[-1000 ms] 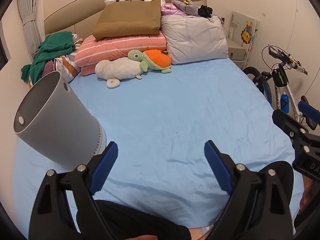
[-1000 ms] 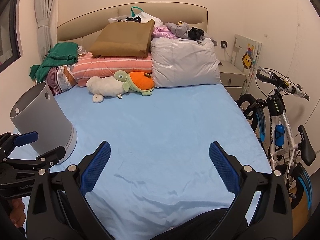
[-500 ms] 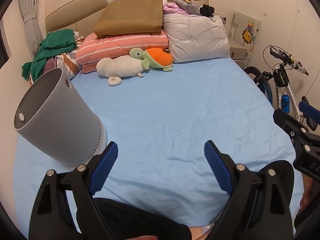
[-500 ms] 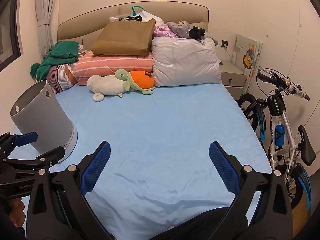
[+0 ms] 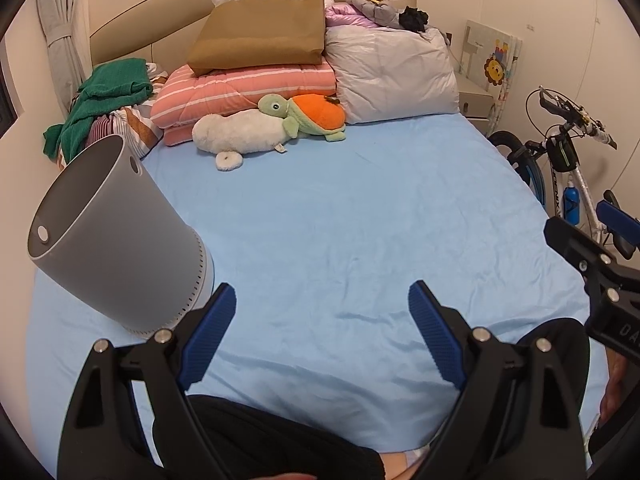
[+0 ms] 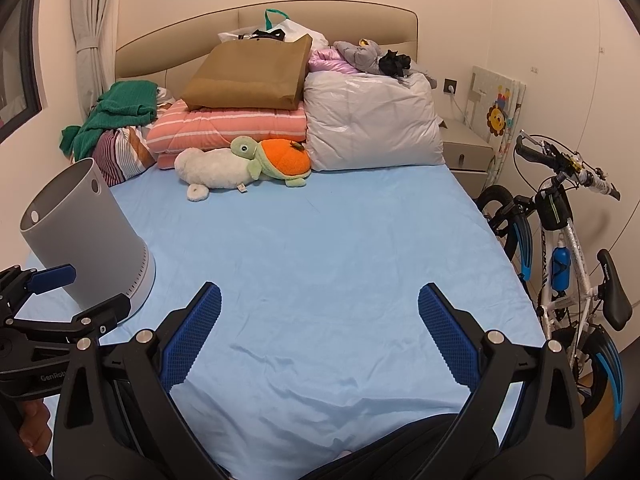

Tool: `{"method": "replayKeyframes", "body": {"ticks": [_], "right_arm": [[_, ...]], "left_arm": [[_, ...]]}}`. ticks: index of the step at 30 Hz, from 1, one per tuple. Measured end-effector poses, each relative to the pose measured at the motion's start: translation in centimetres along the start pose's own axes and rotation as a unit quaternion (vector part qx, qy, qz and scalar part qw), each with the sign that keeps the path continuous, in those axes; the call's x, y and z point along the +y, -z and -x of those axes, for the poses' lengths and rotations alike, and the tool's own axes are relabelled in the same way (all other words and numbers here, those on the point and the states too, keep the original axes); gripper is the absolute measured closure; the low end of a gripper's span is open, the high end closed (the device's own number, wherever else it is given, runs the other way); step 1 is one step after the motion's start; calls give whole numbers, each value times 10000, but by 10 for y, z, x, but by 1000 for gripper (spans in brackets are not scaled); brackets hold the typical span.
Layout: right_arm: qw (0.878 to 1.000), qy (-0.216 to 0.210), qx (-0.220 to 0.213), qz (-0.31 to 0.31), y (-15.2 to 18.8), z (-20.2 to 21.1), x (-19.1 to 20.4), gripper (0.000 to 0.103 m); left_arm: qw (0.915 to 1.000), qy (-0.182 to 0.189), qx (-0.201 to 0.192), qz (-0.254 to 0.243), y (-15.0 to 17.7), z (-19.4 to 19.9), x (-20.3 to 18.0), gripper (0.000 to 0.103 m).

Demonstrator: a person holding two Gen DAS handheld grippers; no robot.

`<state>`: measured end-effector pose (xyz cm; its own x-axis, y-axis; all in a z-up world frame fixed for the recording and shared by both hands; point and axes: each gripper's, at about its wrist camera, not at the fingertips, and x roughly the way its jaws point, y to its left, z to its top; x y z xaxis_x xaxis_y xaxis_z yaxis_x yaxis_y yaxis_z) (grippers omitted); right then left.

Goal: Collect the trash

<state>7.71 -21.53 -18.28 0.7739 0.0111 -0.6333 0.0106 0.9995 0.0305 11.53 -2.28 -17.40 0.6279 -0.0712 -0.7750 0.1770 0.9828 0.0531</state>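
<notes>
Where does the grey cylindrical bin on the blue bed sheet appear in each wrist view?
Left wrist view: the grey cylindrical bin is large at the left edge, just beyond the left gripper's left finger.
Right wrist view: the bin is smaller, at the left edge, behind the other gripper.
Shared landmark: the green plush turtle with an orange shell, below the pillows.

Both wrist views: even, warm indoor light with soft, faint shadows in the folds of the blue bed sheet point(image 5: 340, 220). Strong fisheye curvature bends the walls and headboard point(image 6: 264, 20); black vignette fills the corners. Focus is sharp throughout, without motion blur or glare.
</notes>
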Motion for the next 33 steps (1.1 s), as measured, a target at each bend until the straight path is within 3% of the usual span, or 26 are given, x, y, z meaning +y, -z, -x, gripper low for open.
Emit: {"method": "replayKeyframes", "body": {"ticks": [33], "right_arm": [[10000,-48,26,18,2,-2,4,8]], "left_arm": [[9999,28,18,-116,3,-2,-9,15]]}}
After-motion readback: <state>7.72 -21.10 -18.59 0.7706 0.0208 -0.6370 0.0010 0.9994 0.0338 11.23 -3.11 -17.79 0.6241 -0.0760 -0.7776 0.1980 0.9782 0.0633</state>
